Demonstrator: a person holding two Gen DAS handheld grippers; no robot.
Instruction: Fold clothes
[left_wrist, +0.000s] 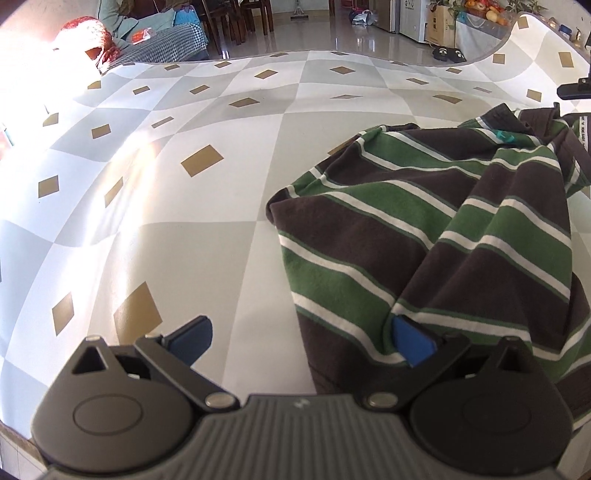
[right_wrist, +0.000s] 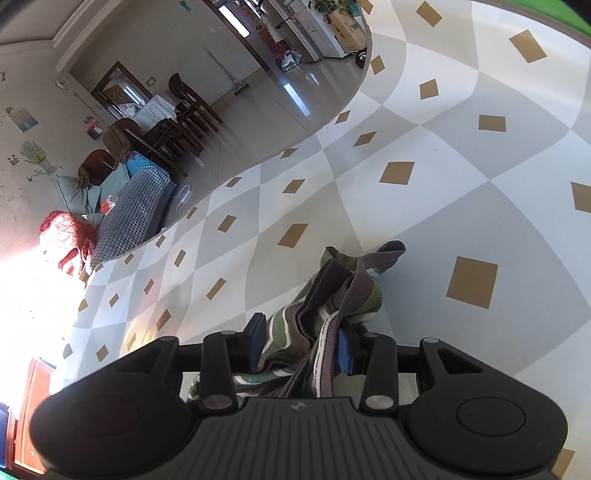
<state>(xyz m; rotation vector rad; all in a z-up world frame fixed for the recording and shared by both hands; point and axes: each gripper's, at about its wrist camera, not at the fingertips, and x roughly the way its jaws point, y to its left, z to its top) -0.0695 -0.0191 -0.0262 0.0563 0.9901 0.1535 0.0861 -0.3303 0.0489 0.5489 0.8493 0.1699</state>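
A striped shirt (left_wrist: 406, 221) in brown, green and white lies bunched on the right part of the checked tablecloth (left_wrist: 184, 184). My left gripper (left_wrist: 301, 339) stands open at the shirt's near edge. Its right blue pad (left_wrist: 412, 341) is tucked into a fold of the cloth, and its left pad (left_wrist: 192, 339) is over bare table. In the right wrist view my right gripper (right_wrist: 301, 345) is shut on a bunch of the shirt (right_wrist: 295, 332) with its grey collar band, holding it up above the tablecloth (right_wrist: 443, 184). The cloth rises towards the upper right in the left wrist view.
The table's curved far edge (left_wrist: 295, 53) drops to a glossy tiled floor. Beyond it stand a houndstooth-covered sofa (left_wrist: 173, 44), dark wooden chairs (right_wrist: 184, 107) and a red cloth (left_wrist: 88, 33) in strong glare. The table's left half shows bare cloth.
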